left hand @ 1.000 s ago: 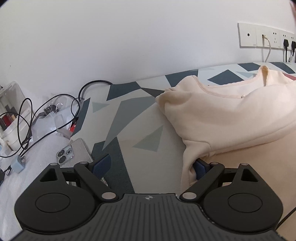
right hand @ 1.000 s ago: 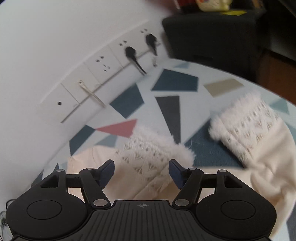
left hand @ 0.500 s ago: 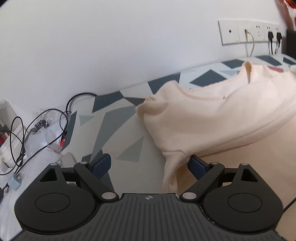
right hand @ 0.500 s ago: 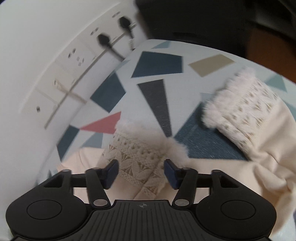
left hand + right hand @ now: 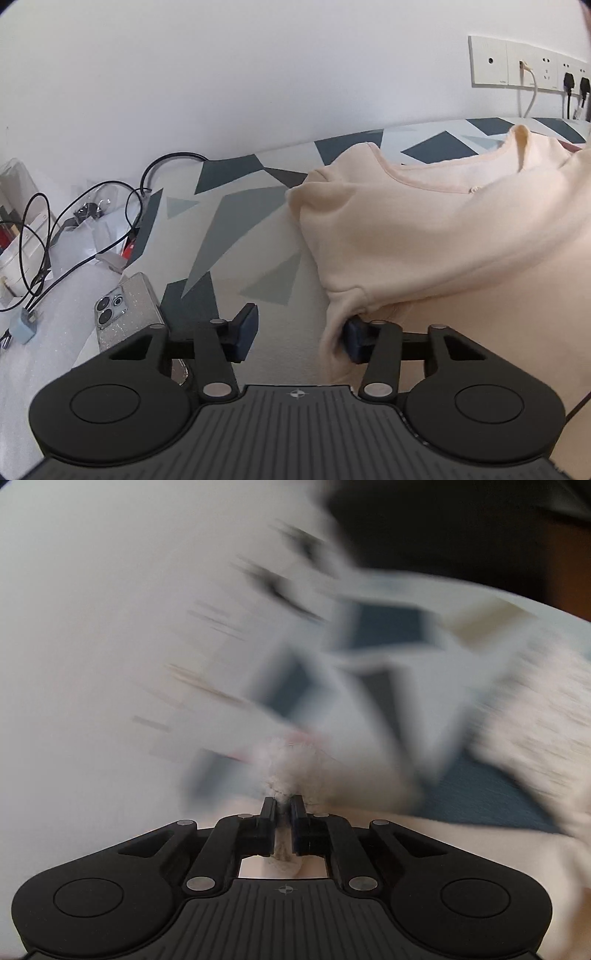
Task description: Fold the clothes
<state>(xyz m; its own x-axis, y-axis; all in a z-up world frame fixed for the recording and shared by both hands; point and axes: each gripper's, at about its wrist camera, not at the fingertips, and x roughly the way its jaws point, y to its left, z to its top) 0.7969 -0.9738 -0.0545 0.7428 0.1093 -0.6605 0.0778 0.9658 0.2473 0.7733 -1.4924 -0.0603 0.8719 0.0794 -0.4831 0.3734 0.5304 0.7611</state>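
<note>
Nearest the sweater: the left gripper [image 5: 299,332] is standing half open at the side edge of the cream sweater [image 5: 443,236]; its jaws have just been closing, with the right pad tucked under the fold of cloth and the left pad apart from it over the patterned cover [image 5: 236,229]. It is not yet gripping; I judge it is being brought in to catch that side hem.

At the sweater's far end: the right gripper [image 5: 283,805] is pinched nearly shut on the fluffy knitted cuff [image 5: 291,764], fuzz showing between the pads. Its jaws have just been closing onto that cuff. The view is smeared, so little else can be told there.

Why held so: one hand on a sleeve cuff and one at the body edge looks like the start of bringing the sleeve across the body.

Where the sweater is: it is lying spread on the patterned cover, neckline toward the wall.

Left of the sweater: a phone [image 5: 129,306] is resting face down just beside the left gripper, off the cover.

Beyond the phone: black cables [image 5: 74,221] are trailing loosely, well apart from the sweater.

Behind the sweater: wall sockets [image 5: 528,62] are sitting above the cover, plugs in them.
</note>
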